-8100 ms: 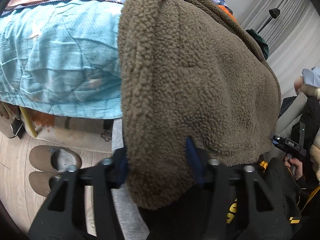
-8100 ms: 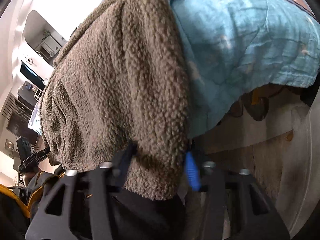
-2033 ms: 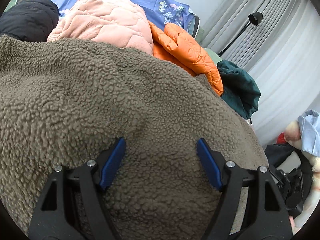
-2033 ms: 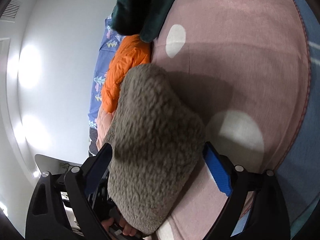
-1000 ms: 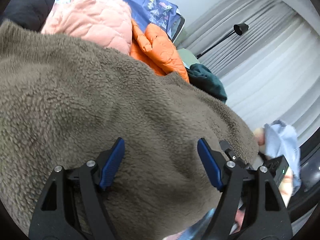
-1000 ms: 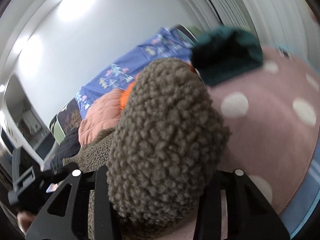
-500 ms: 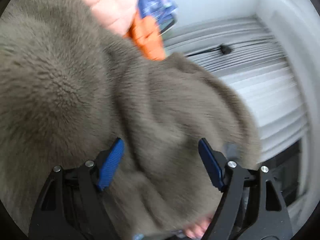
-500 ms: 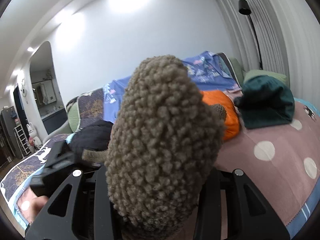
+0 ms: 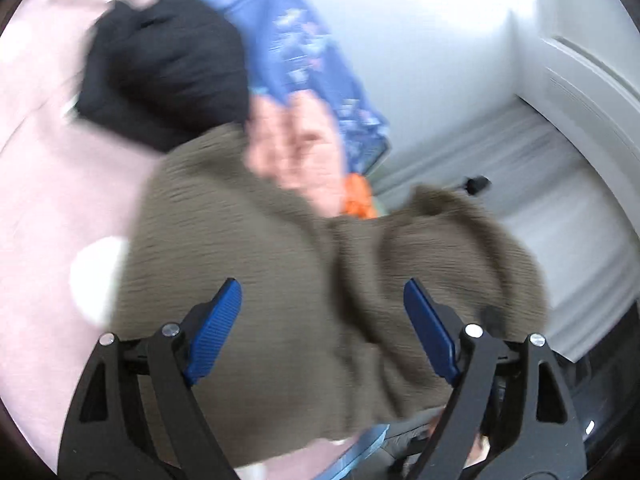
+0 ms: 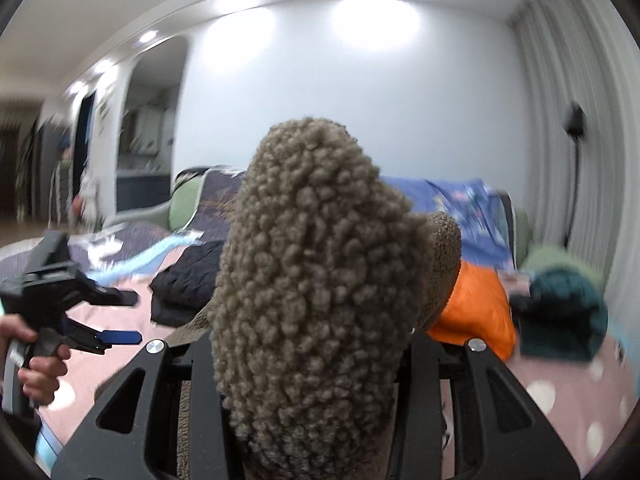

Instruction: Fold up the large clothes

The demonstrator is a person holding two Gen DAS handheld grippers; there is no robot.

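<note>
A brown fleece jacket point(image 9: 280, 300) lies bunched on the pink dotted bedspread point(image 9: 48, 208). My left gripper point(image 9: 320, 332) is open and empty, its blue pads point(image 9: 216, 328) spread above the fleece; it also shows at the left of the right wrist view point(image 10: 120, 320). My right gripper point(image 10: 308, 360) is shut on a thick wad of the fleece jacket point(image 10: 316, 280), which stands up between the jaws and hides the fingertips.
On the bed lie a black jacket point(image 10: 188, 280), a pink quilted jacket point(image 9: 296, 152), an orange puffer jacket point(image 10: 476, 308) and a dark green garment point(image 10: 564, 316). A blue patterned cover point(image 10: 468, 208) drapes the headboard. Curtains and a floor lamp point(image 10: 576, 128) stand at the right.
My left gripper has swung left over the fleece, bringing the black jacket and pink bedspread into view, still open. My right gripper lifted its wad of fleece and turned towards the room.
</note>
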